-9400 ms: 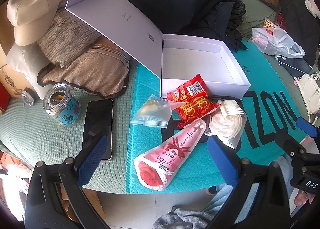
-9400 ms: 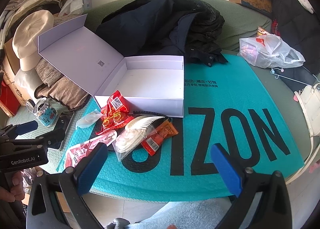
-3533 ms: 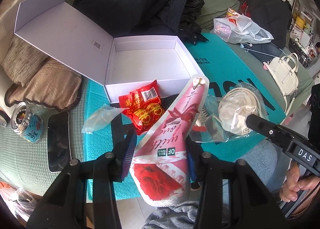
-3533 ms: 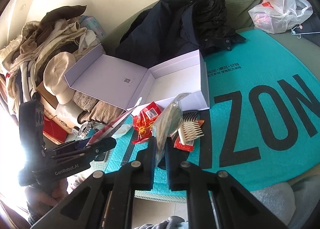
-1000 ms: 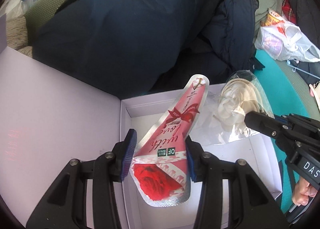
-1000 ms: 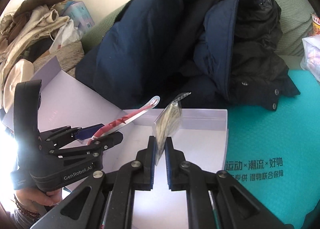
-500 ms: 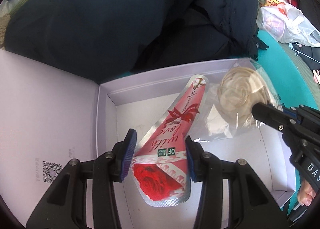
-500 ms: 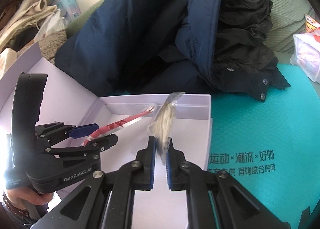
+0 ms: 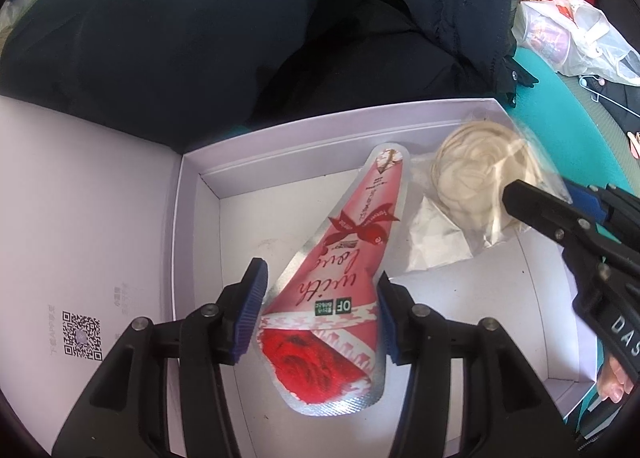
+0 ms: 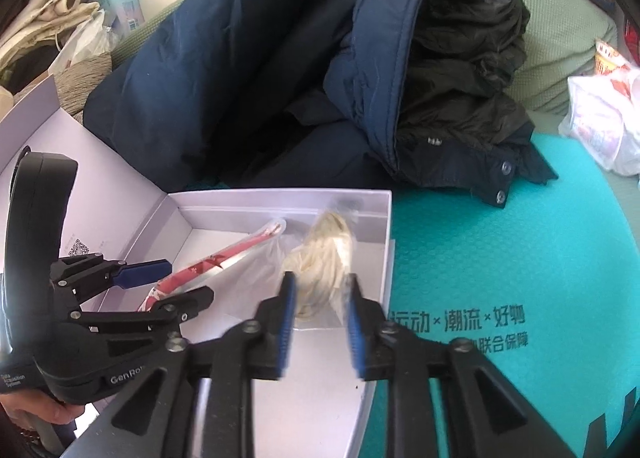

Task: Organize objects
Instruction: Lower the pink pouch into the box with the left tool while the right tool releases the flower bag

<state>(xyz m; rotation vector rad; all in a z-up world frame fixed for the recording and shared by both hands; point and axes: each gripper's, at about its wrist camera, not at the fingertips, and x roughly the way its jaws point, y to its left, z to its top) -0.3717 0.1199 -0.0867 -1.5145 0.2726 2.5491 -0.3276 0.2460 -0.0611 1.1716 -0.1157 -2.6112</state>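
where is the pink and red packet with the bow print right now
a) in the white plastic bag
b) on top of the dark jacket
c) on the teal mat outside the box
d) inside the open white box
d) the pink and red packet lies within the walls of the open white box, between the left gripper pads, beside the clear bag of cream-coloured stuff.

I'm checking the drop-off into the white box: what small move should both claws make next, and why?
Probably lift both claws straight up and out. The left claw stands open around the pink pouch, the right claw has just been opening around the clear bag, and both items seem to lie inside the white box.
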